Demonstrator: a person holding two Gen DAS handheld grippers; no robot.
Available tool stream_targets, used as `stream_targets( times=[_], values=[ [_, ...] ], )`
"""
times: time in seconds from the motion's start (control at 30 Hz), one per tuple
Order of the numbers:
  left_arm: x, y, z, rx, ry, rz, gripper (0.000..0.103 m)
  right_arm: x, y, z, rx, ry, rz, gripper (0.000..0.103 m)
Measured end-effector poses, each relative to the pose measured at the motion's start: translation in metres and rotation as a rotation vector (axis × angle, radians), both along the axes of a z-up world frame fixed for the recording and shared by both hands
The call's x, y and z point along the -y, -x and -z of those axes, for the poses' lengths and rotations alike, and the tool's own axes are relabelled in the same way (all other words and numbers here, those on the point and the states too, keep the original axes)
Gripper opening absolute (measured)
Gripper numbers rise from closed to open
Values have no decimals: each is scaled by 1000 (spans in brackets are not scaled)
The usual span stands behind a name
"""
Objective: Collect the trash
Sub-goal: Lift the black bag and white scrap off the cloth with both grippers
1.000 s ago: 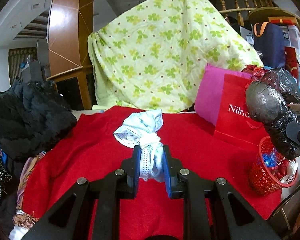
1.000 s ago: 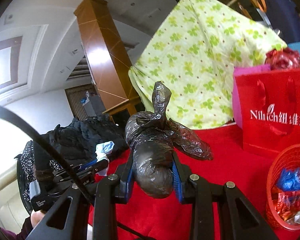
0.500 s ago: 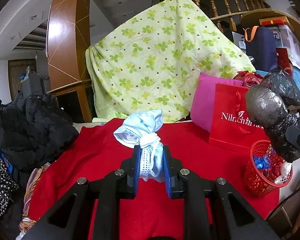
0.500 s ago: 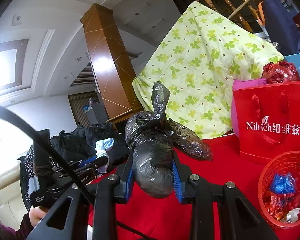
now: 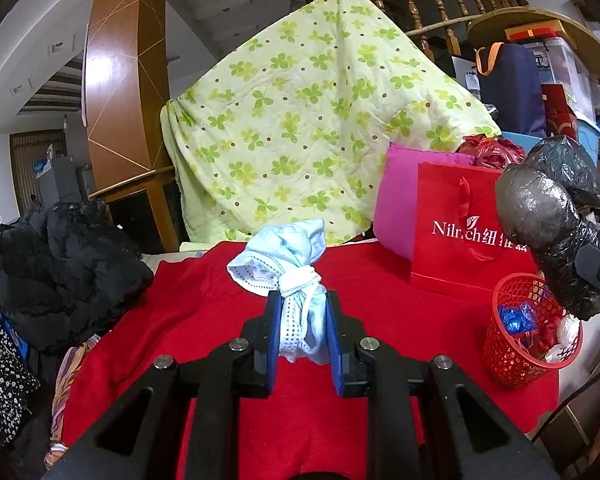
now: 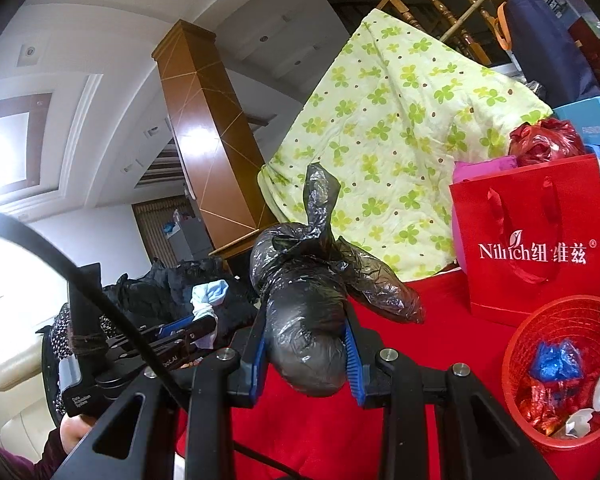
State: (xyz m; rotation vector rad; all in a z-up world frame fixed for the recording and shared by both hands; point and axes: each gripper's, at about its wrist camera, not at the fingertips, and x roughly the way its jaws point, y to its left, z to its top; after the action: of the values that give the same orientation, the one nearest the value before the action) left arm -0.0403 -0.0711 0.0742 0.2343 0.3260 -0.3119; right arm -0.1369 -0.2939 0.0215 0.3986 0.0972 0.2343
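Note:
My left gripper is shut on a knotted light blue and white bag of trash, held above the red cloth. My right gripper is shut on a tied black plastic trash bag, also held in the air. That black bag shows at the right of the left wrist view, just above the red mesh basket. The basket holds blue, red and white wrappers. The left gripper with its blue bag shows at the left of the right wrist view.
A red paper gift bag and a pink cushion stand behind the basket. A green clover quilt hangs at the back. A black jacket lies at the left. A wooden pillar rises behind.
Both grippers have lifted and drawn back a little with their bags. The basket now sits lower and nearer in both views.

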Motion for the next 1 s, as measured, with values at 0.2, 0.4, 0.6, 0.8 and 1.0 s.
stream_targets(
  times=[0.2,0.4,0.6,0.8,1.0],
  values=[
    [6,2,1,-2,-8,12,22,1,7,2,-1,-14,9,34],
    [9,1,2,-8,-16,18,22,1,13,1,-1,-19,21,34],
    [14,1,4,-14,-26,26,22,0,17,3,-2,-21,24,34],
    [20,2,6,-21,-34,39,22,2,20,3,-7,-24,33,34],
    [28,4,8,-27,-43,57,22,6,25,4,-15,-27,50,34]
  ],
)
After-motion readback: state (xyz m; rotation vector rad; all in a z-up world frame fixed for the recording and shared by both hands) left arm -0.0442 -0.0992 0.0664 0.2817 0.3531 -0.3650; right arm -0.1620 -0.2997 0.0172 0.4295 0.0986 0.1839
